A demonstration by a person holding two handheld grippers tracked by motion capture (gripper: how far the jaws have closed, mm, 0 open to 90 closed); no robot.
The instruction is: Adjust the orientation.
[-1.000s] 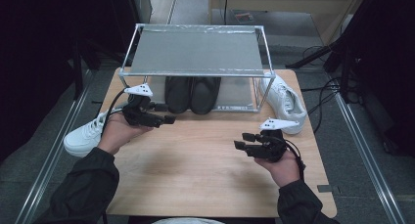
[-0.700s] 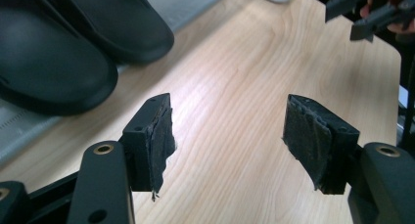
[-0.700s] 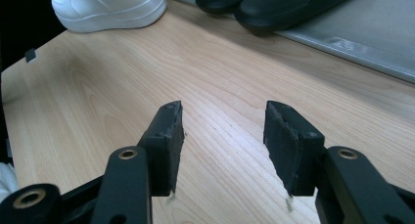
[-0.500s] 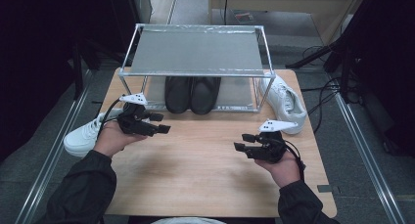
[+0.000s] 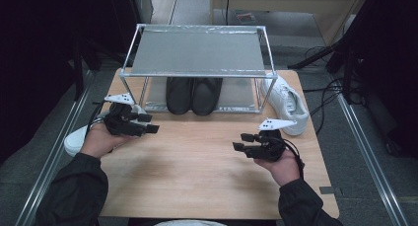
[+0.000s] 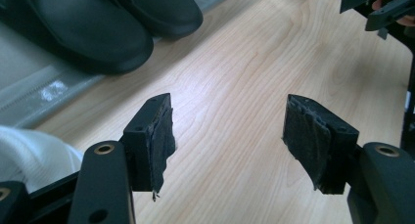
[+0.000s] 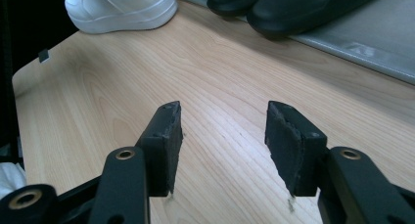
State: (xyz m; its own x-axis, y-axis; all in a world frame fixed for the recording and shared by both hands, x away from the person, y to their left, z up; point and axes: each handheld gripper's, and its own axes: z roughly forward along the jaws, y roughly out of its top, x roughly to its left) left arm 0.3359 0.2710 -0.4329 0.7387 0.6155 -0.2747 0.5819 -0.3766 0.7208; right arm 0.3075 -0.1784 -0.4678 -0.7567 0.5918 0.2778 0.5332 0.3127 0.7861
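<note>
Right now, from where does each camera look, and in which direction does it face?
High view: above the person's side, looking forward and down on the table, rack, left gripper and right gripper; forearms enter from below.
Left gripper view: rides the left gripper, facing the black shoes; its open jaws show, with the right gripper farther off.
Right gripper view: rides the right gripper, facing the left white sneaker; its open jaws show.
Shared: black shoes, wooden table.

No readable text, labels or numbers
</note>
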